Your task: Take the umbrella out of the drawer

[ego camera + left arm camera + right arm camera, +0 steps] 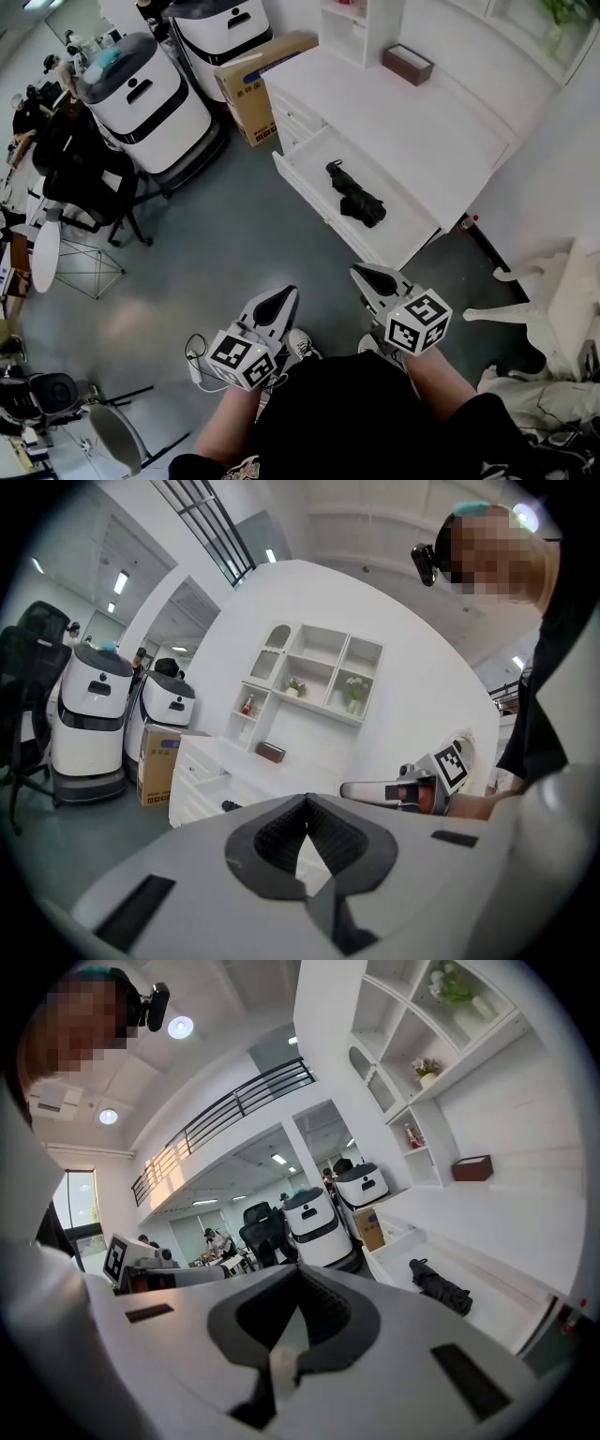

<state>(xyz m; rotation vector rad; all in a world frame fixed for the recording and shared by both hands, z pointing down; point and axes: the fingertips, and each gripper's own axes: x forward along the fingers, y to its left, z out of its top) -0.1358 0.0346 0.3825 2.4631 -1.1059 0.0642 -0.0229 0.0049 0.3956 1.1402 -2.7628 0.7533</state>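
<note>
Left gripper view: the jaws of the left gripper (305, 799) are pressed together with nothing between them. The right gripper view shows the right gripper (298, 1269) the same way, jaws together and empty.

In the head view both are held out over the grey floor (234, 244), well short of the open drawer (403, 230), which stands at twelve o'clock from the right gripper and one o'clock from the left. The umbrella (356, 199) lies inside it on the drawer bottom, folded, black, its long axis running from ten o'clock to four o'clock. The white tabletop (412, 112) lies beyond, at one o'clock from the drawer.

Handling, as a judgement: the umbrella looks light, with soft creased fabric bunched round a stiff core. The cloth may slide over the ribs, so a hold across the thick middle, or on a hard end, seems soundest.

Hard to make out: which end carries the handle, since the slim end at ten o'clock is too small to read, and whether a strap binds the canopy. The left gripper view shows the umbrella only as a dark speck.
</note>
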